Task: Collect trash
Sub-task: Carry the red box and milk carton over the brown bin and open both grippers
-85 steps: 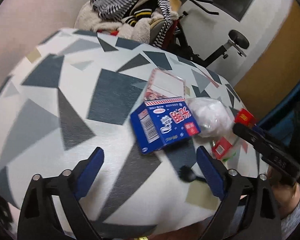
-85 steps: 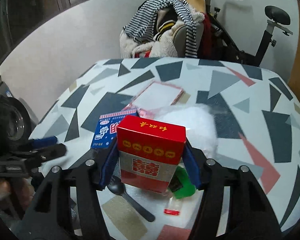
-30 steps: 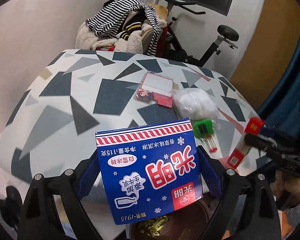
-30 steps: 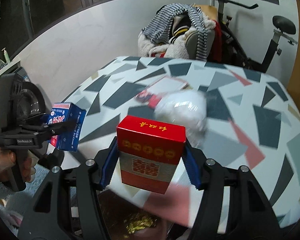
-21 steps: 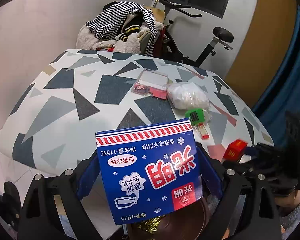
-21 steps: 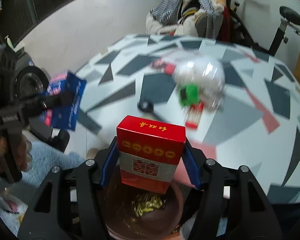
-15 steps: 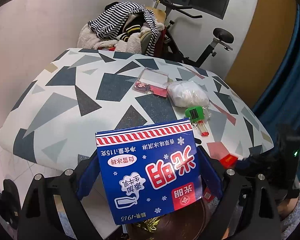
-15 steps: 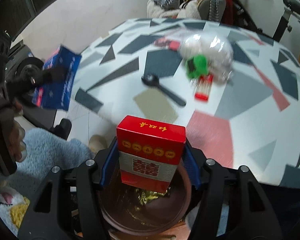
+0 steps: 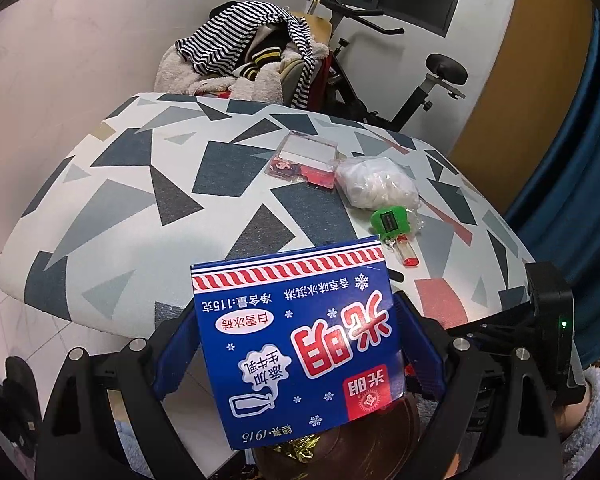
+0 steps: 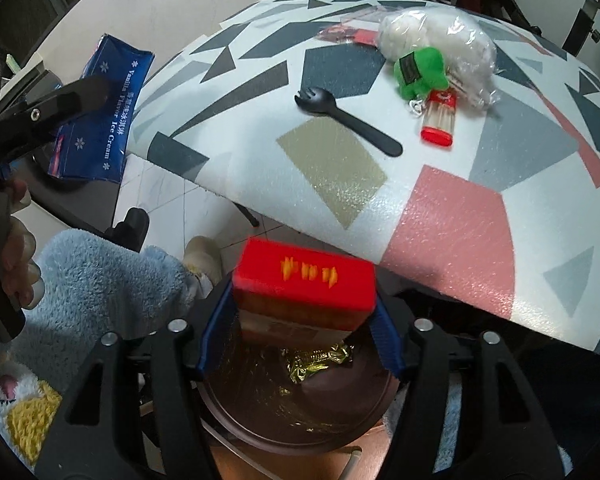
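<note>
Poised over the brown bin below the table's edge, the right gripper has just been spreading its jaws to drop the blurred red box in, while the left gripper pinches the blue ice-cream carton nearby, apparently awaiting its turn.

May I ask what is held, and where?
Left hand-held gripper: blue carton, by its sides. Right one: nothing; jaws just been opening, red box between.
</note>
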A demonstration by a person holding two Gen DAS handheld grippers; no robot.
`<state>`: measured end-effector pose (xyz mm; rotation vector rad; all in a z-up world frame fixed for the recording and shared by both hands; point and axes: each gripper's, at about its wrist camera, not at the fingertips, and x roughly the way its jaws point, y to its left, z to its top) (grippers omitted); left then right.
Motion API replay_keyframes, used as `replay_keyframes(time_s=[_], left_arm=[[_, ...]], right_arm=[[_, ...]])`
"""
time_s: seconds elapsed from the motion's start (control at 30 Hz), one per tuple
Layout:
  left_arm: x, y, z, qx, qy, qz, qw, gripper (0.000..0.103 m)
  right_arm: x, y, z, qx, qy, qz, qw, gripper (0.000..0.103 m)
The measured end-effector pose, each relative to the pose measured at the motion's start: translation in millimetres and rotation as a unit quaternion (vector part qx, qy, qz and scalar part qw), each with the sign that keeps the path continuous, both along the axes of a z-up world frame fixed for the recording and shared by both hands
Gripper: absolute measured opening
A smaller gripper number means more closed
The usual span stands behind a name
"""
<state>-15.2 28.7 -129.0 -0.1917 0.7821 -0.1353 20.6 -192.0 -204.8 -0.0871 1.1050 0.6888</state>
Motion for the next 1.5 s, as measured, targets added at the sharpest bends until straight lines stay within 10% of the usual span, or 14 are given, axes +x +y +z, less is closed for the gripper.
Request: replay_keyframes(time_s=[0.37, 1.5], left_arm=[[-5.4, -13.0, -10.9, -0.007, 0.000, -0.053, 0.9986, 0.088], [-12.4, -49.2, -44.9, 0.000, 0.054, -0.133, 0.9896, 0.095]], right_arm=[[7.6, -18.4, 36.3, 0.016, -0.068, -0.018, 0.997, 0.097], [19.5, -53.0, 69.4, -0.008, -0.133, -0.053, 0.990, 0.097]])
